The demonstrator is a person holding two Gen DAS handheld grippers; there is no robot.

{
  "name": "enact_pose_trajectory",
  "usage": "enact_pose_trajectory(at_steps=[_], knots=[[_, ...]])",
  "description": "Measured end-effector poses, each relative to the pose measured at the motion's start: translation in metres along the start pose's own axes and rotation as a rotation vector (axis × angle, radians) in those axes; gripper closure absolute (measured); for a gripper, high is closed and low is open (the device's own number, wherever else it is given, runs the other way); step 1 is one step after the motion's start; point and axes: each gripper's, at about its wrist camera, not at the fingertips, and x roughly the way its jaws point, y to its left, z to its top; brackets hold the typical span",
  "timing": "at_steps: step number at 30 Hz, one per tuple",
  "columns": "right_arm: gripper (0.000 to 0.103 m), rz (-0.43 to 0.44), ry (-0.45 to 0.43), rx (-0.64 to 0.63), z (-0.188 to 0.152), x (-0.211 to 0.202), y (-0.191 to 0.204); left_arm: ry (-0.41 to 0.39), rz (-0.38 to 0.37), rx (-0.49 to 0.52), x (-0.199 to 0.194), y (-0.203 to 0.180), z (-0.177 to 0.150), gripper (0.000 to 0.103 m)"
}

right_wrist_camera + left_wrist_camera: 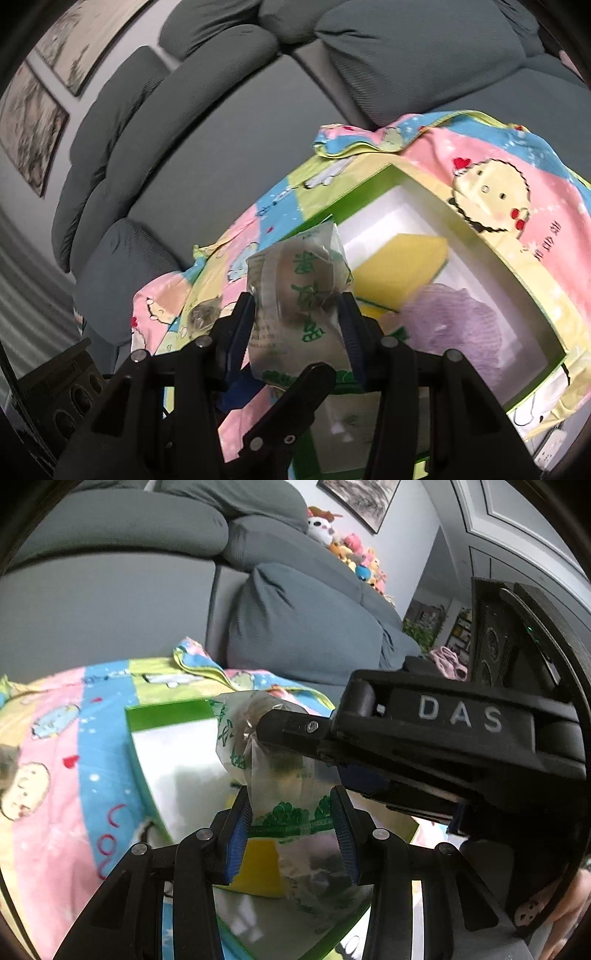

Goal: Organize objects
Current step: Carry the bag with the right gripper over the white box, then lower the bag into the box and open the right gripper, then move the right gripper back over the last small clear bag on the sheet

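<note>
Item: clear plastic bag [284, 775] with green print, something round and brown inside — held aloft over the open green-edged box [162, 716] on the cartoon-print cloth [55, 738]. Left gripper [291, 830] pinches the bag's lower part between its narrow-set blue fingers [236, 834]; right gripper [297, 325], also drawn in narrow, clamps the same bag across its middle. Handling, judged: light, crinkly, slippery film — best taken at the bunched film, not the soft contents; yellow sponge [402, 266] and purple cloth [454, 325] already lie inside.
</note>
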Motion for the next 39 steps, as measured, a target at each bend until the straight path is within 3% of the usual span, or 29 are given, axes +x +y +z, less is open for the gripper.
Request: enact_pose_trajectory(at_steps=[7, 12, 14, 16, 18, 21, 23, 26, 31, 34, 39], knots=[[0.056, -0.115, 0.019, 0.065, 0.000, 0.007, -0.029, 0.061, -0.022, -0.038, 0.015, 0.005, -0.014, 0.060], [0.056, -0.109, -0.024, 0.079, 0.003, 0.000, -0.029, 0.036, -0.026, -0.035, -0.003, 0.007, -0.014, 0.060], [0.048, -0.118, -0.059, 0.088, 0.003, -0.007, -0.026, 0.025, -0.020, -0.039, -0.015, 0.012, -0.012, 0.060], [0.029, -0.114, -0.108, 0.101, 0.004, -0.013, -0.026, 0.011, -0.015, -0.059, -0.027, 0.019, -0.011, 0.060], [0.022, -0.083, -0.156, 0.121, 0.005, -0.017, -0.028, 0.002, -0.014, -0.096, -0.041, 0.030, -0.010, 0.060], [0.021, -0.058, -0.202, 0.153, 0.004, -0.021, -0.029, -0.004, 0.000, -0.123, -0.060, 0.047, -0.007, 0.045], [0.019, -0.035, -0.214, 0.131, 0.004, -0.020, -0.022, -0.024, 0.036, -0.128, -0.076, 0.059, -0.007, 0.035], [0.011, -0.015, -0.234, 0.078, 0.001, -0.017, -0.007, -0.040, 0.115, -0.121, -0.099, 0.079, -0.009, 0.028], [0.009, -0.006, -0.257, -0.040, -0.008, -0.006, 0.024, -0.056, 0.324, -0.121, -0.122, 0.113, -0.019, 0.027], [0.004, -0.022, -0.265, -0.126, -0.015, 0.005, 0.044, -0.072, 0.345, -0.164, -0.135, 0.137, -0.027, 0.027], [0.000, 0.002, -0.205, -0.174, -0.028, 0.031, 0.067, -0.128, 0.461, -0.274, -0.167, 0.168, -0.032, 0.027]])
